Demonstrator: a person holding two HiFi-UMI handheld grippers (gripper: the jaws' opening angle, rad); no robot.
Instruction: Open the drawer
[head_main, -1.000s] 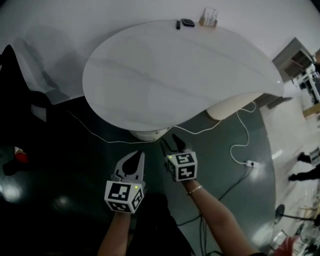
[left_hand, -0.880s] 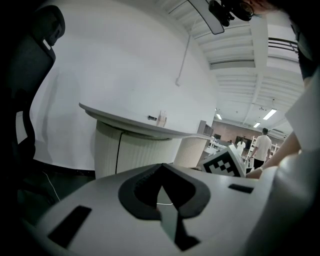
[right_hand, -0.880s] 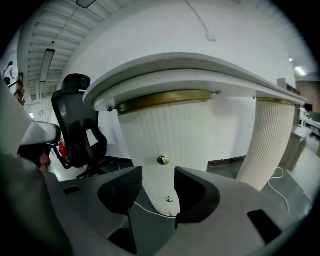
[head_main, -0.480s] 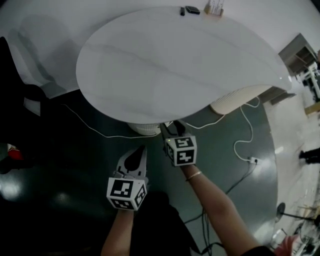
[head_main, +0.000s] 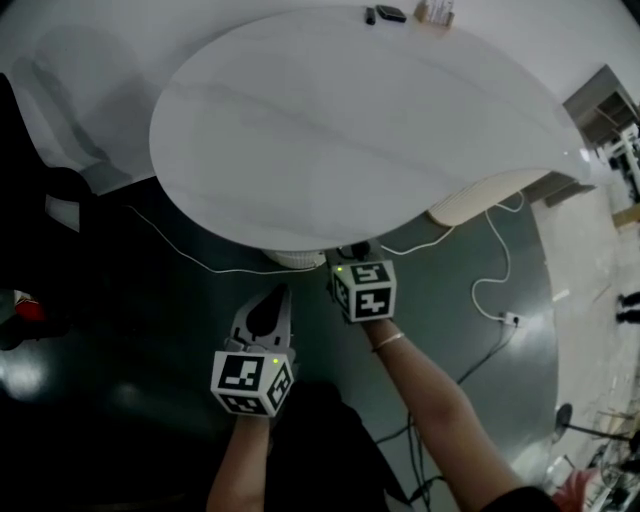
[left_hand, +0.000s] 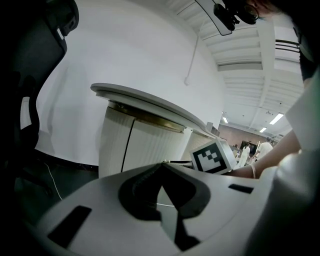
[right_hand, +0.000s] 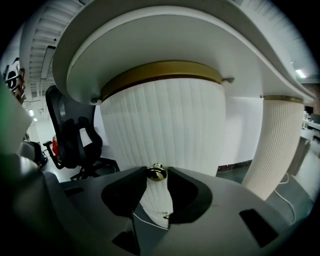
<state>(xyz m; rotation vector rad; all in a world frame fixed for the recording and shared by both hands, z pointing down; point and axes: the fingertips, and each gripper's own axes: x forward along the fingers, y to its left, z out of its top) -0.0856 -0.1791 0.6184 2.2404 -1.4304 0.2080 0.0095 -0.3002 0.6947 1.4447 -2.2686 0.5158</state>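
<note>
Drawer (right_hand: 165, 135) looks shut: its ribbed white front lies flush in the round pedestal (left_hand: 125, 145) under the table, with no gap showing, so the pull itself is not yet done.

Nearest, the left gripper (head_main: 282, 293) hangs low over the dark floor (head_main: 150, 330), short of the pedestal, its tongs pressed together with nothing between them. It has no part in the work at this point.

Just beyond it, the right gripper (right_hand: 156, 176) reaches in under the table edge. Its tongs sit on either side of the small brass knob (right_hand: 156, 172) at their very tips, and seem to pinch it. My judgement is that the reach and grasp are done or all but done. What is left is a straight pull back toward the person. With the grip so far out on the tips, the knob could slip free if the pull goes off line.

Above, the table (head_main: 350, 130) is a broad, rounded white slab with faint veining, bare except for a few small dark things (head_main: 390, 14) at its far edge. A second ribbed pedestal (right_hand: 272, 145) stands to the right.

A white cable (head_main: 480, 270) trails over the glossy floor past that pedestal. A black office chair (right_hand: 75, 140) stands to the left, before a plain white wall.
</note>
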